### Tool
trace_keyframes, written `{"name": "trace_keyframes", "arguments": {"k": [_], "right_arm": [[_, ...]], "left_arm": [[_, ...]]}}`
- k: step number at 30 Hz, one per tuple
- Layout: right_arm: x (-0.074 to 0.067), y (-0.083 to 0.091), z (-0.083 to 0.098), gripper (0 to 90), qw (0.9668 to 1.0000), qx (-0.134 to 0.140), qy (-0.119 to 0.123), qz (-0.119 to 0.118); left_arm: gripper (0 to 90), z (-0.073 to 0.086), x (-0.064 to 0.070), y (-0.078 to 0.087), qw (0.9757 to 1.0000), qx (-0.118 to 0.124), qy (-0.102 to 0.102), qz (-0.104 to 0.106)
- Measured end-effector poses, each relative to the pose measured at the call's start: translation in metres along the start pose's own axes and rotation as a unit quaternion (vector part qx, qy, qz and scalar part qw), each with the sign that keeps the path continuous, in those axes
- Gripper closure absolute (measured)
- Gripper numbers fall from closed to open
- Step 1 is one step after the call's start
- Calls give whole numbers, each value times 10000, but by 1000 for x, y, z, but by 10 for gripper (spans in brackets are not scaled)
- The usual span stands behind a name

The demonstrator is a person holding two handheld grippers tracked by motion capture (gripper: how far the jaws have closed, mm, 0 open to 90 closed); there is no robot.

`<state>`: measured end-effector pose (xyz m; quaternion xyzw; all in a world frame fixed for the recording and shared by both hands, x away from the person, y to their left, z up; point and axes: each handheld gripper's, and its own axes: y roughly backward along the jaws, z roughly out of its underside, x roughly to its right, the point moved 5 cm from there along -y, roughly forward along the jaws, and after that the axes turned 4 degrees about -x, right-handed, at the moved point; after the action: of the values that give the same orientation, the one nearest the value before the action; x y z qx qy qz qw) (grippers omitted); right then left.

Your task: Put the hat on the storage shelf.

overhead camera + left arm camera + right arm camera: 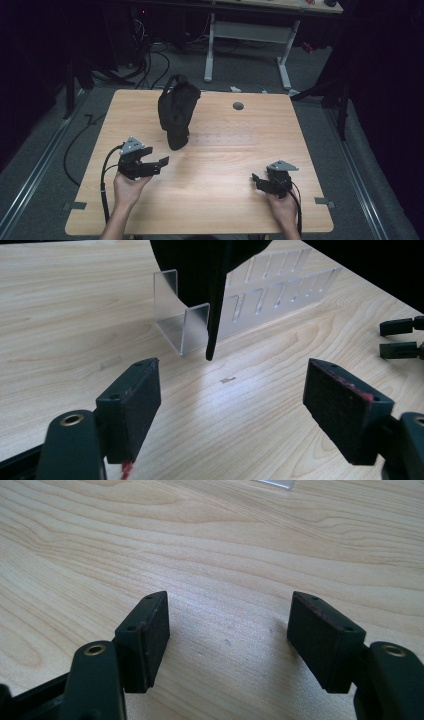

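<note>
A black bag (176, 111) stands upright on the wooden table (220, 200), propped on a clear slotted rack (260, 305); a grey disc (238, 105) lies further back; the left gripper (161, 163) faces the bag, jaws wide, empty; the right gripper (256, 181) hovers well apart, jaws wide, gripping nothing.

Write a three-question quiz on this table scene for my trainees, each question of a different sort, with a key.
1. True or false: the left gripper is shut on the black fabric bag.
2. Multiple choice: the clear slotted acrylic rack lies
A. beside the black fabric bag, on the light wooden table
B. between the right gripper's jaws
C. on the floor
3. Fill in: the right gripper holds ____ between its jaws.

Key
1. False: its jaws stand open, short of the bag.
2. A
3. Nothing
</note>
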<state>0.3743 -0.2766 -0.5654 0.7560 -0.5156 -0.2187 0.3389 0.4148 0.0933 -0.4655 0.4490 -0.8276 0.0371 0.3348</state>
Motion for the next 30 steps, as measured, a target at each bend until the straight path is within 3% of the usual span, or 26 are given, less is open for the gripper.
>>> {"name": "trace_keyframes", "arguments": {"k": [7,17,30], "right_arm": [[0,0,0,336,10000,-1,-2,-2],[0,0,0,336,10000,-2,0,-1],[0,0,0,336,10000,-1,1,-4]], "left_arm": [[237,10,-7,3,9999,29,68,-96],[246,33,-18,2,9994,-116,31,-330],[254,54,-28,-5,9978,-148,-188,-612]]}}
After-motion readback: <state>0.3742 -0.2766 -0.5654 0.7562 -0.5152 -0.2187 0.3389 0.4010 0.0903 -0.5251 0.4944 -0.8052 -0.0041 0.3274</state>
